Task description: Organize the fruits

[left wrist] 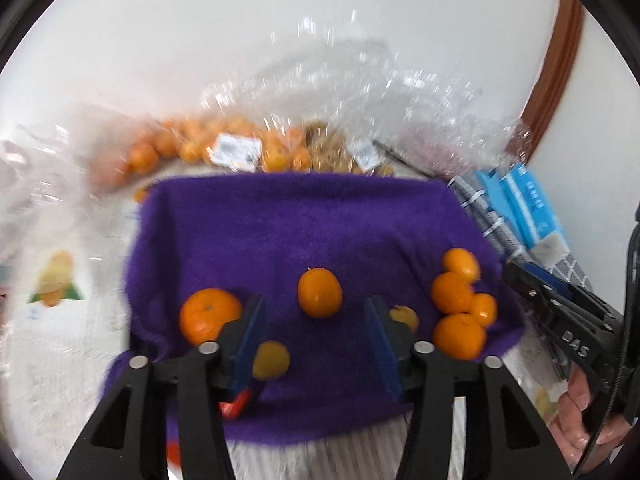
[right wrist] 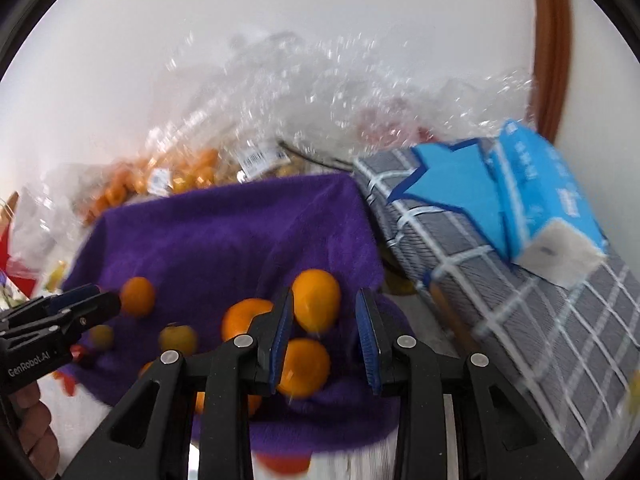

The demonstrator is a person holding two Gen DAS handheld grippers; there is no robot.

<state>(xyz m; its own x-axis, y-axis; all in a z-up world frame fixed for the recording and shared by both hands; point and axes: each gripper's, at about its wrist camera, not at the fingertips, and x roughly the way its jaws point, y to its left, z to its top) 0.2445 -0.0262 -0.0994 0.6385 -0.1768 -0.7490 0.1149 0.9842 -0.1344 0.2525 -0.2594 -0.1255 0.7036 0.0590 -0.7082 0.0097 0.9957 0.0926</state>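
On the purple towel [left wrist: 304, 224] your oranges lie loose: one big orange [left wrist: 209, 314] at the left, a single orange [left wrist: 319, 292] in the middle, and a cluster of four [left wrist: 460, 304] at the right edge. Your left gripper [left wrist: 314, 336] hangs over the towel's near part, released, with nothing between its blue pads; two small yellowish fruits [left wrist: 271, 360] sit just beside them. Your right gripper [right wrist: 325, 334] is released too, holding nothing, oranges showing just behind its left pad. Behind the towel, bagged oranges [left wrist: 192, 146] sit in clear plastic, blurred.
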